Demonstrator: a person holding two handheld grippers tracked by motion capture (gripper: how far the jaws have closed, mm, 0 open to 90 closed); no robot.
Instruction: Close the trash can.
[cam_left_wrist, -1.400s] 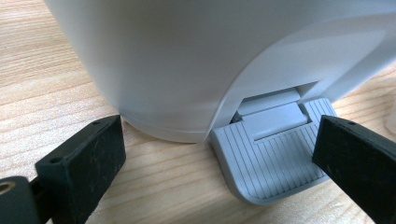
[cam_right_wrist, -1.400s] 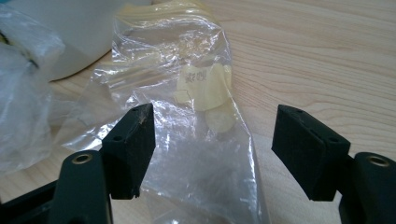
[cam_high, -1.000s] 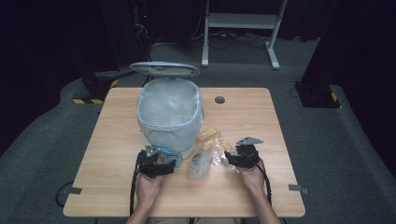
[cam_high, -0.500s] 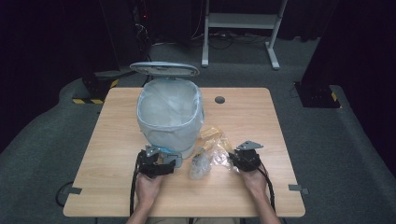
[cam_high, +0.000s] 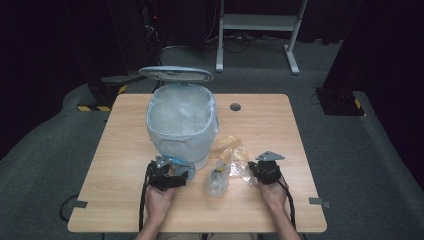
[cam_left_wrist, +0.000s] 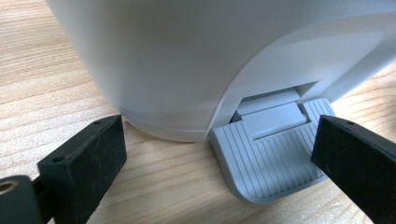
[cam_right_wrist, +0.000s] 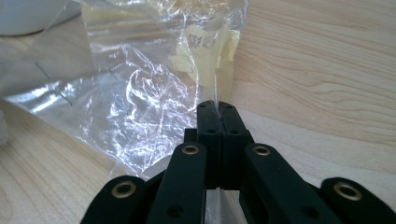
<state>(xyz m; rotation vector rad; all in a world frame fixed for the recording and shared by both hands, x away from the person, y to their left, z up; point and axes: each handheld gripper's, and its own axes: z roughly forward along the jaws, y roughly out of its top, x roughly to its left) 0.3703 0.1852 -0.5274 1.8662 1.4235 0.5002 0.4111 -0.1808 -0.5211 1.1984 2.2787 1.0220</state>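
A white pedal bin (cam_high: 182, 125) lined with a clear bag stands mid-table, its lid (cam_high: 176, 74) raised. My left gripper (cam_high: 172, 172) sits at the bin's front base. Its jaws stand wide apart in the left gripper view (cam_left_wrist: 215, 135), with the grey ribbed pedal (cam_left_wrist: 271, 149) between them, nearer the right jaw. My right gripper (cam_high: 252, 167) lies to the right of the bin. Its jaws have just been closing and now pinch the edge of a clear plastic bag (cam_right_wrist: 140, 93) in the right gripper view (cam_right_wrist: 217, 108). That bag (cam_high: 235, 155) holds yellowish paper.
A second crumpled clear bag (cam_high: 216, 180) lies between the two grippers near the front of the wooden table (cam_high: 125, 200). A round cable hole (cam_high: 235, 106) sits at the back right. Dark floor and a white desk frame (cam_high: 260, 22) lie beyond.
The right gripper's jaws have closed onto the edge of the clear plastic bag. The left gripper and the bin have stayed where they were.
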